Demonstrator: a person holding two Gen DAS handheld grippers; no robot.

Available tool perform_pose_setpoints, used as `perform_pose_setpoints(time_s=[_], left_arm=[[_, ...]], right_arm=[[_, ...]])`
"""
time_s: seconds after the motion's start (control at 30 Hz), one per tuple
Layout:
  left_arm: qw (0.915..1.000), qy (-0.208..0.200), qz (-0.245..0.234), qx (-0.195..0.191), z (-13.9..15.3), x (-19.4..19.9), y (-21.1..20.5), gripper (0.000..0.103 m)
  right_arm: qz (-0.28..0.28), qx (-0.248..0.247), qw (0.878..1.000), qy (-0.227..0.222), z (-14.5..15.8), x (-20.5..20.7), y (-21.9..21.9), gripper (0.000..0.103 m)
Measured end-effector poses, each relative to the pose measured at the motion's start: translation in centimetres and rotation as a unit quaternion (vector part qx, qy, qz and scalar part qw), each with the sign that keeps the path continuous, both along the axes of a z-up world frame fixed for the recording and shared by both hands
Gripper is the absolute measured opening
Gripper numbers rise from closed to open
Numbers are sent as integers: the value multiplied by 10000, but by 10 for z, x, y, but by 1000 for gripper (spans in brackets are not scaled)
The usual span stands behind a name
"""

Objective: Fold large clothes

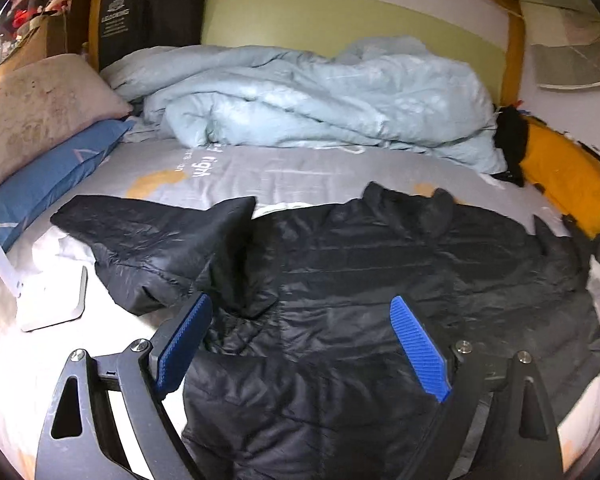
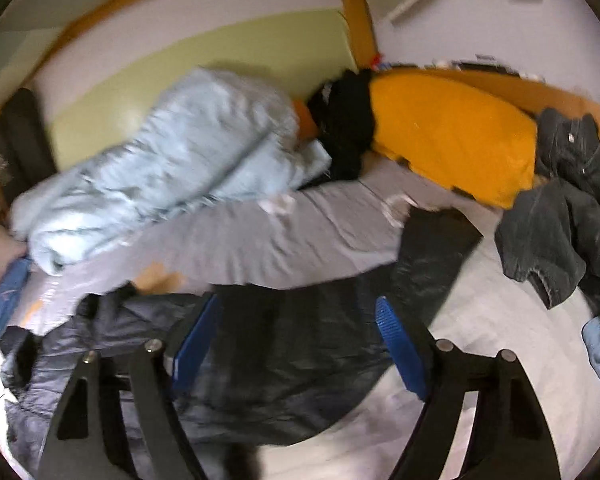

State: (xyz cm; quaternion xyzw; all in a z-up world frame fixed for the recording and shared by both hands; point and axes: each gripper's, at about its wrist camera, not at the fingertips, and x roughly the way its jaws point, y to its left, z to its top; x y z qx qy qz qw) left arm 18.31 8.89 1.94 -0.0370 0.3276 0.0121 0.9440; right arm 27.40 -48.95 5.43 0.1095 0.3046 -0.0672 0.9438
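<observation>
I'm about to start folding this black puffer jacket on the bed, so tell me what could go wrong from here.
1. The black puffer jacket looks slick and puffy, so it may slip from the open left tongs or spring back after a fold.
2. Its left sleeve lies bunched, with a white device close beside it; dragging could catch that.
3. The dark jeans lie near the other sleeve; the right tongs could snag them.

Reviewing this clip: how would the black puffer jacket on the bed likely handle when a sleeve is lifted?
The jacket looks floppy: its left sleeve already lies bent and creased. Its quilted, puffy panels suggest it is light for its bulk. The shiny shell may slip between the open left hand-held gripper's pads, so a deep pinch seems wise.
</observation>
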Motion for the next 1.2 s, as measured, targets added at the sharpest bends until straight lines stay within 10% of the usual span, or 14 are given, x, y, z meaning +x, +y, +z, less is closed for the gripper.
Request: perform_pose_setpoints(time_s=[0.3, 0.43, 0.53, 0.67, 0.9, 1.2], left_arm=[[9990, 386, -58, -233, -28, 3, 6, 90], [9984, 464, -69, -321, -32, 2, 5, 90], [9985, 421, -59, -336, -31, 1, 4, 90], [9994, 261, -181, -128, -22, -5, -2, 90], [9989, 113, -329, -309, -9, -11, -12, 90], [9984, -152, -417, -336, 9, -28, -20, 88]], right_arm=[[-946, -10, 9830, 1572, -71, 43, -50, 56], [-903, 456, 9811, 1648, -83, 45, -61, 42], [-903, 414, 9764, 1918, -94, 49, -66, 7], [-937, 555, 9843, 1386, -74, 33, -66, 3], [804, 882, 9928, -45, 1, -13, 13, 3], [2705, 758, 9570, 723, -25, -54, 169, 3]])
